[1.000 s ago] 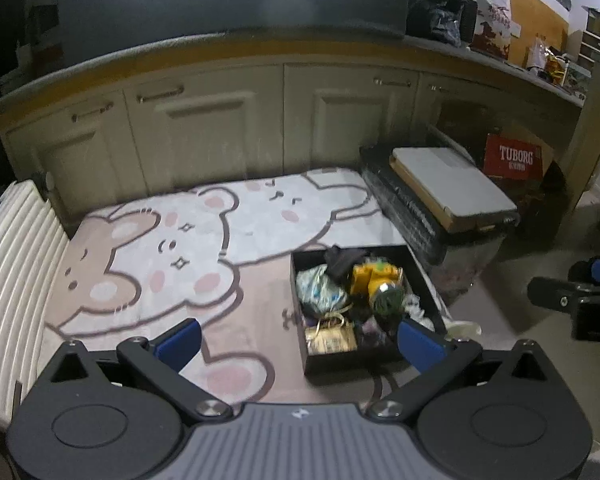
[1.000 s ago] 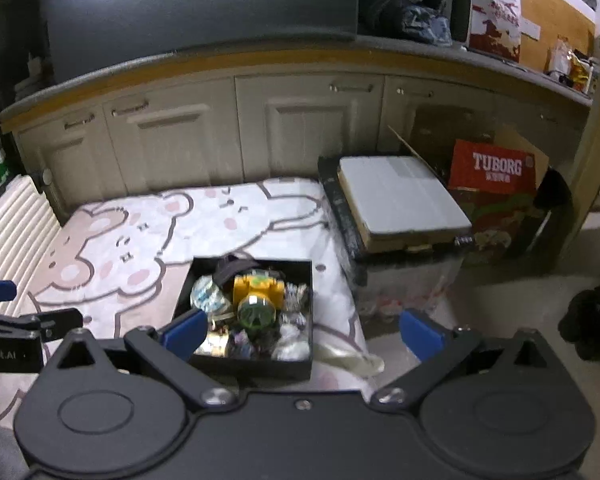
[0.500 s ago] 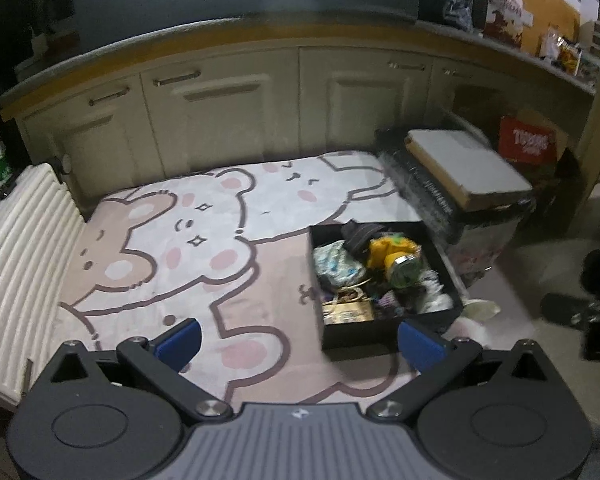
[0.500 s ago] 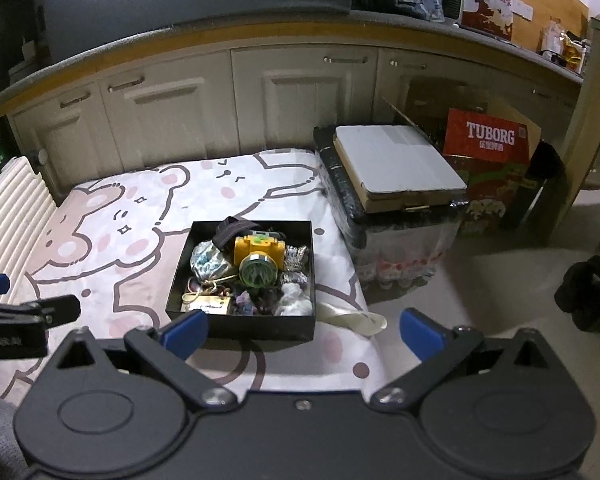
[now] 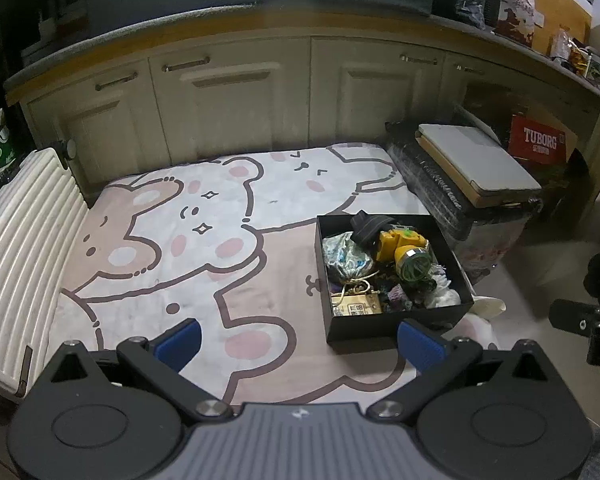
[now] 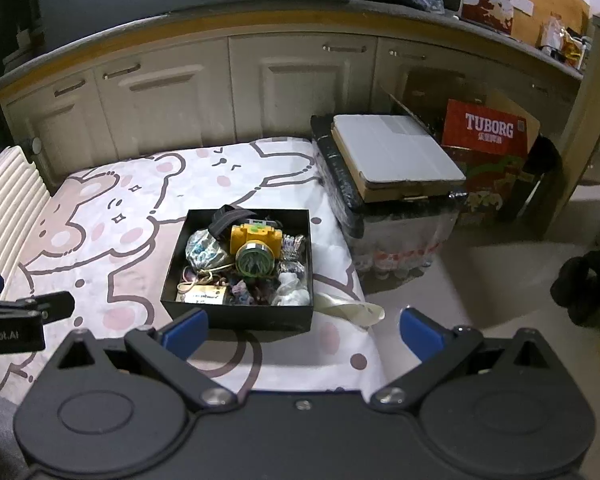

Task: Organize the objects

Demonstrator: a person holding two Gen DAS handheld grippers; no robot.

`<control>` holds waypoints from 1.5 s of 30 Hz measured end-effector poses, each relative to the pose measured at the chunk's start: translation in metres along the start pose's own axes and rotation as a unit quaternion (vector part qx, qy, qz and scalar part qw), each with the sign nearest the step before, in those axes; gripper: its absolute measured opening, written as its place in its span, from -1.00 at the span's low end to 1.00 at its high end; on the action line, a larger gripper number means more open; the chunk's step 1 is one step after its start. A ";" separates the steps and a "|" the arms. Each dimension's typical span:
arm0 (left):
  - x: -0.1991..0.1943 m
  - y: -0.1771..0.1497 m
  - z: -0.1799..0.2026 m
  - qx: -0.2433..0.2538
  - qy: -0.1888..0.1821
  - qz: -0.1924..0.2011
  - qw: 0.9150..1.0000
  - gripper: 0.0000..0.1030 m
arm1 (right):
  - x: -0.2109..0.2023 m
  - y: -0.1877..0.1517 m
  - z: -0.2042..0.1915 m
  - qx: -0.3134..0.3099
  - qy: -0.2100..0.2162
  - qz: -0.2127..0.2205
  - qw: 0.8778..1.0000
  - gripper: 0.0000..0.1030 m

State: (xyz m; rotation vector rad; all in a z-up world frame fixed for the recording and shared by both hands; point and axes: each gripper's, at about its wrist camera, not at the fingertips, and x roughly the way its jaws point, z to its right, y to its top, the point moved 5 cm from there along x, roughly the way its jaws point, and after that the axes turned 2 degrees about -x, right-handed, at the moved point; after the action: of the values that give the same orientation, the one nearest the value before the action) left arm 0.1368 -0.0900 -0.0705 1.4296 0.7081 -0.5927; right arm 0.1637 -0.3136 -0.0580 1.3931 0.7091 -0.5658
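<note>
Black box [image 6: 236, 312] of clutter w/ yellow headlamp [image 6: 255, 249] sits on bear blanket [image 5: 188, 240]; red TUBORG carton [image 6: 486, 130] behind wrapped crate [image 6: 396, 216]. Left gripper [image 5: 299, 342] & right gripper [image 6: 305, 332] both spread, empty.

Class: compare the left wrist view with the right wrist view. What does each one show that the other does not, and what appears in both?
Only the left wrist view shows the right gripper at its right edge.

Only the right wrist view shows the left gripper at its left edge.

Both show the black box of small items with the yellow headlamp inside, on the bear-print blanket, and the red Tuborg carton.
</note>
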 end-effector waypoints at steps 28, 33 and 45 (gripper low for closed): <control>0.000 -0.002 -0.004 -0.005 -0.004 0.000 1.000 1.00 | 0.002 0.000 0.000 -0.007 -0.009 -0.005 1.000 1.00; -0.001 -0.002 -0.004 -0.004 -0.004 0.000 1.000 1.00 | 0.002 0.000 -0.001 -0.008 -0.010 -0.004 1.000 1.00; -0.001 -0.002 -0.005 -0.005 -0.003 0.000 1.000 1.00 | 0.002 0.000 -0.001 -0.008 -0.010 -0.004 1.000 1.00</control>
State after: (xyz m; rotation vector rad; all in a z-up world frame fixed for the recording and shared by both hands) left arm 0.1346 -0.0855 -0.0714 1.4184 0.7051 -0.5937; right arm 0.1646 -0.3123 -0.0598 1.3690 0.7018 -0.5784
